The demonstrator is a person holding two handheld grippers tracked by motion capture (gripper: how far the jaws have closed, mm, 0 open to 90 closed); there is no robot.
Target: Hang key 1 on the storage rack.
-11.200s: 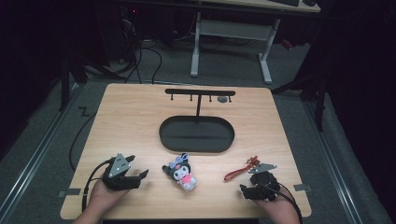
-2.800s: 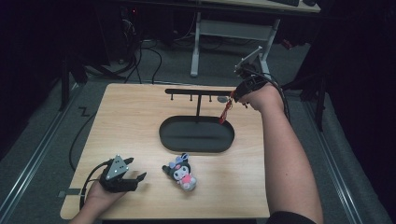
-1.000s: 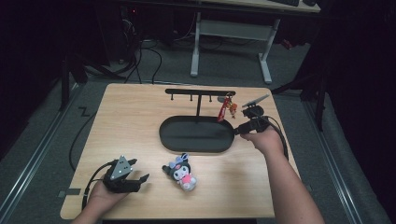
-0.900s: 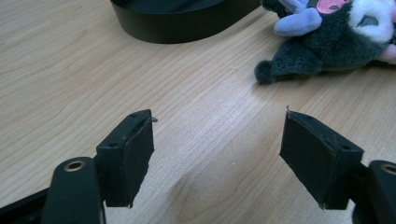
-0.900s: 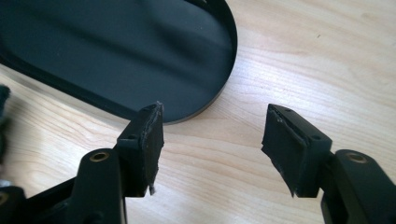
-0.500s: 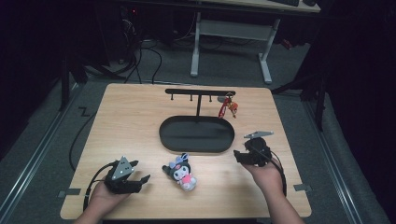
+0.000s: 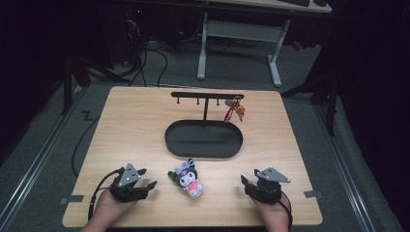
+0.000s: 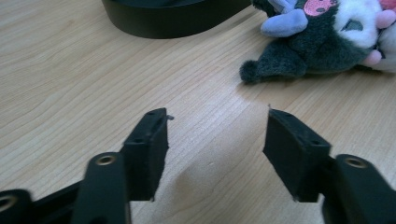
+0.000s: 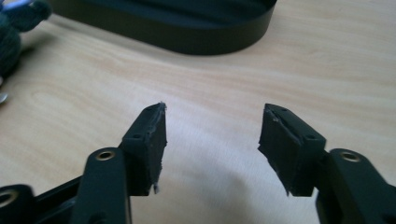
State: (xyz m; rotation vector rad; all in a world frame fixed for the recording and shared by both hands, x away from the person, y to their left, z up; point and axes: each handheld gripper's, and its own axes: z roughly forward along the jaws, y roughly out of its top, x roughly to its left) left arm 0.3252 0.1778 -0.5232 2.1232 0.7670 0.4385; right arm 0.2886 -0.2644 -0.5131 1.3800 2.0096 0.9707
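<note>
A red keychain [image 7: 234, 110] hangs from the right end of the black hook rack [image 7: 207, 95], which rises from an oval black tray [image 7: 203, 140]. A dark plush toy [image 7: 186, 178] with a pink body lies at the table's front middle. My left gripper [image 7: 149, 177] rests left of the toy, open, pointing at it; its jaws have just been closing with nothing between them. In the left gripper view the gripper [image 8: 217, 119] faces bare wood, the toy [image 8: 322, 46] ahead to the right. My right gripper [image 7: 244, 185] sits open and empty at the front right, its jaws [image 9: 213, 112] over bare wood.
The wooden table [image 7: 135, 125] has a tape mark near each front corner. The tray's wall [image 9: 187, 32] lies ahead of the right gripper, with the toy's edge [image 9: 9, 42] at far left. The tray [image 8: 177, 21] is beyond the left gripper. Desk legs and cables stand behind the table.
The right hand has drawn back from beside the tray down to the table's front right, empty, with the keychain left hanging on the rack. The left hand has stayed put.
</note>
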